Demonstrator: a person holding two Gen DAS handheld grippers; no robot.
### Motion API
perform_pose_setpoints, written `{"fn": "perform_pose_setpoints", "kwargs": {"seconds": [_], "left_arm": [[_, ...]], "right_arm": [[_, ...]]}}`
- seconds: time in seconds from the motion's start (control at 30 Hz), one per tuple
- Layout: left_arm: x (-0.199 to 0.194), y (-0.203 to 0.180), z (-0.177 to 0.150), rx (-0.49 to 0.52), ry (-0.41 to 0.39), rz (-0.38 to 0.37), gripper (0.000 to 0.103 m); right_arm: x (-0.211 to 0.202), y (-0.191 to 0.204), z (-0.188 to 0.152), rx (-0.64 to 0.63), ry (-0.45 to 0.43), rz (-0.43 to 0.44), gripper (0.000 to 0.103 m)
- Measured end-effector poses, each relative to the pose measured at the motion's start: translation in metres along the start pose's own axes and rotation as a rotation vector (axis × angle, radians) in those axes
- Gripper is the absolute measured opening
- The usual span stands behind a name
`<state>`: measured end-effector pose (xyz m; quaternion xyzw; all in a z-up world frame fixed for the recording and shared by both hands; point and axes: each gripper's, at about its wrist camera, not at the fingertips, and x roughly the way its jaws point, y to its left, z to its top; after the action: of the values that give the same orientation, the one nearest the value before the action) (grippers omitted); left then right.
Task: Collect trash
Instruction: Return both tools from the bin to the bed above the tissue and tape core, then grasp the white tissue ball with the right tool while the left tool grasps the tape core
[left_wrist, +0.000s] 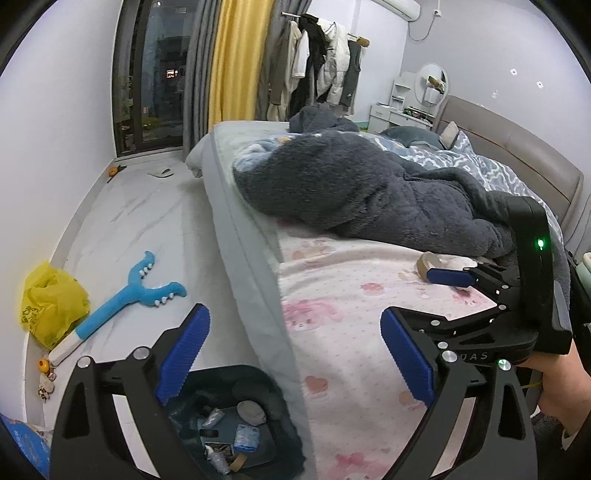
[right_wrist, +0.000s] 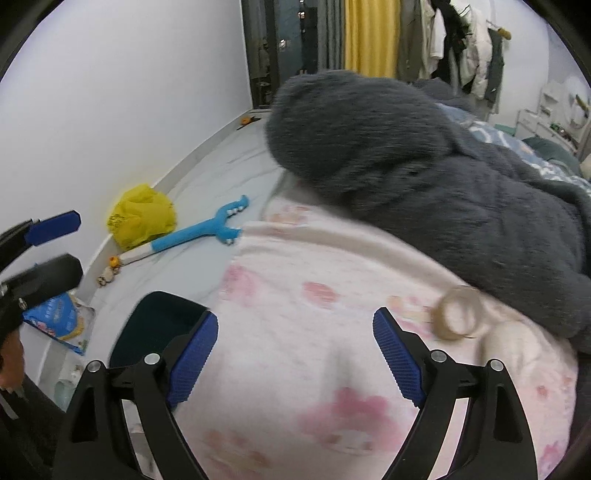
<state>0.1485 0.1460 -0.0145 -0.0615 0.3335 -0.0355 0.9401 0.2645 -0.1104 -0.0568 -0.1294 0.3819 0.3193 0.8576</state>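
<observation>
While your left gripper (left_wrist: 295, 354) hangs with jaws spread and nothing between them, it sits over the edge of the bed (left_wrist: 236, 236), above the dark trash bin (left_wrist: 236, 413) on the floor. Your right gripper (right_wrist: 295, 354) is spread and empty too, above the pink blanket (right_wrist: 295, 280); the tape roll (right_wrist: 458, 314) lies just beside its right finger

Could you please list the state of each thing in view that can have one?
left gripper: open, nothing between its fingers.
right gripper: open, empty, over the pink blanket.
trash bin: open-topped, on the floor beside the bed, trash inside.
tape roll: loose on the blanket, tilted on edge.
yellow bag: crumpled against the wall.
curtains: drawn partly aside.
</observation>
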Motion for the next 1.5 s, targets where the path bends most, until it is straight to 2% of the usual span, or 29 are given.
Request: {"fn": "perform_pose_setpoints", "kwargs": {"seconds": [0.5, 0.83, 1.0, 1.33, 1.43, 1.5], "left_arm": [[0.040, -0.044, 0.006, 0.048, 0.044, -0.014, 0.095], [0.066, -0.066, 0.007, 0.092, 0.066, -0.048, 0.095], [0.077, -0.080, 0.012, 0.112, 0.055, -0.096, 0.095], [0.101, -0.109, 0.019, 0.156, 0.055, -0.154, 0.095], [0.108, -0.116, 0.022, 0.162, 0.058, -0.172, 0.095], [0.114, -0.122, 0.023, 0.162, 0.060, -0.183, 0.095]], "right_arm": [[-0.014, -0.080, -0.018, 0.051, -0.047, -0.090, 0.088], [-0.020, -0.127, -0.027, 0.081, -0.057, -0.092, 0.089], [-0.010, -0.147, -0.031, 0.097, -0.036, -0.071, 0.089], [-0.001, -0.172, -0.045, 0.121, -0.008, -0.040, 0.088], [0.000, -0.178, -0.048, 0.133, -0.002, -0.038, 0.071], [-0.001, -0.183, -0.049, 0.140, -0.003, -0.037, 0.066]]}}
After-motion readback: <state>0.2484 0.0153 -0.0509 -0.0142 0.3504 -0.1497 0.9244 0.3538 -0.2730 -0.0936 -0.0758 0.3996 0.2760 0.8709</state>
